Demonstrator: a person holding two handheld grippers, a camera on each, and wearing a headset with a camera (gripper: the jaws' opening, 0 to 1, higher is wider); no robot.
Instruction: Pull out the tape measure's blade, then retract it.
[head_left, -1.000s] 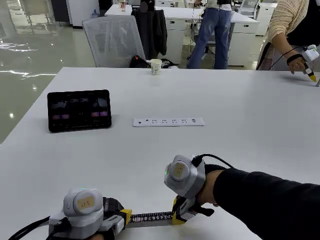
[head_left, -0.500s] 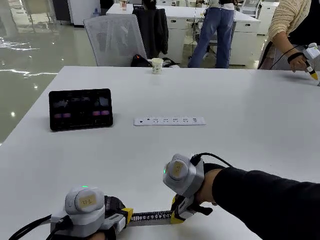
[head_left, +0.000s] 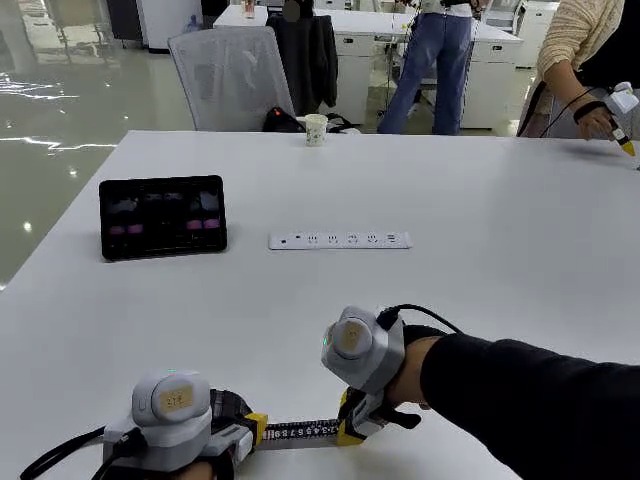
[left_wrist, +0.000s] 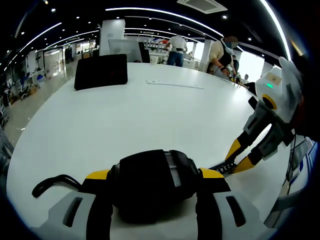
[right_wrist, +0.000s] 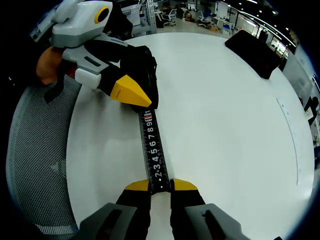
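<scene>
While the blade is part-way out, tape measure (left_wrist: 152, 182): its black case rests on the white tabletop (head_left: 480, 260) close to the near edge.
Left hand-held gripper (left_wrist: 155, 176): its yellow-tipped jaws are clamped on the case from both sides. This is probably an anchor, so the case cannot slide toward the pull.
Blade (right_wrist: 152, 150): a short dark strip with printed numerals. It lies flat along the near edge, running from the mouth of the case to the other gripper.
Right hand-held gripper (right_wrist: 161, 186): its jaws are pinched together on the free end of the blade. It is held low over the tabletop, in line with the case, which should let the strip run straight without kinking.
Stage, as a judgement: the pull-out is under way and only a little blade is exposed. Retracting is not yet begun.
Change from a second ago: the length of blade between the two grippers looks about the same, and both grips match. The whole head view sits slightly differently, which suggests the head moved rather than the things.
Other things: a dark tablet (head_left: 163, 216) stands toward the left edge. A white power strip (head_left: 340, 240) lies mid-tabletop. A paper cup (head_left: 316, 129) stands at the far edge.
</scene>
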